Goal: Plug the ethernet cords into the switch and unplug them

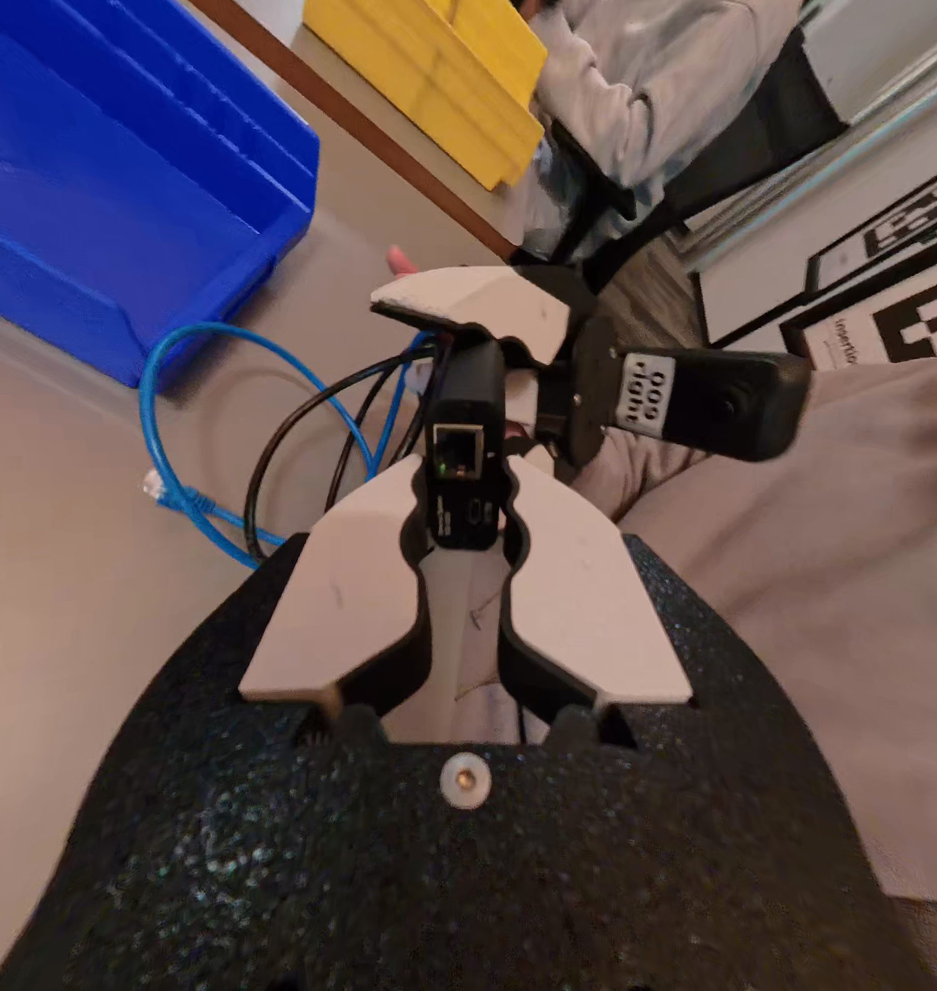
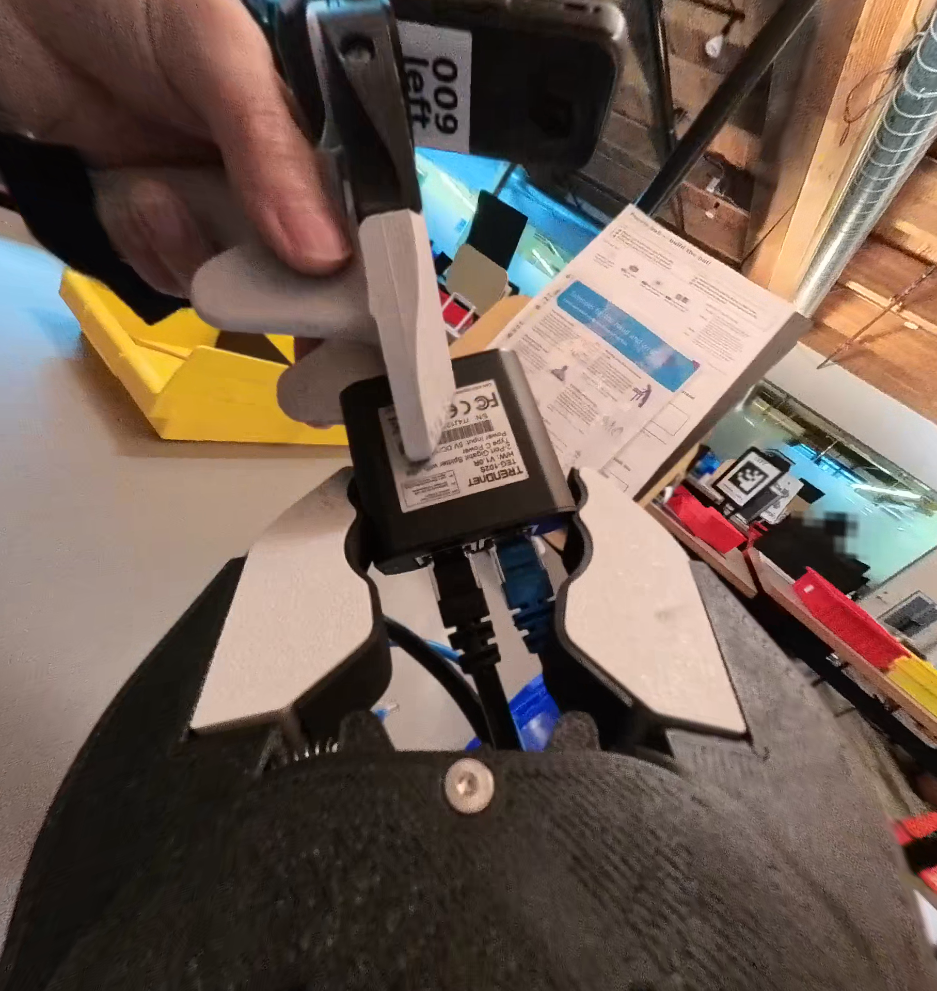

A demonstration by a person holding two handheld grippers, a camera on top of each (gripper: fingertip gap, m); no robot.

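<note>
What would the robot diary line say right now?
left gripper: shut on switch | right gripper: around switch's cable end | black cord, blue cord: plugged | facing port: empty

Left wrist view: looks along its fingers, tilted down at the table (image 1: 53, 590), very close to the switch (image 1: 463, 456).
Right wrist view: faces opposite, into the room, equally close.
Shared: switch (image 2: 455, 466), each other's gripper.

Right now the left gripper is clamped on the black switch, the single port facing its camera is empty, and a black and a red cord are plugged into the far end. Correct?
Not quite. The cord beside the black cord is blue, not red, as the right wrist view shows. The rest stands: the left gripper clamps the switch, and the port facing it is empty.
</note>
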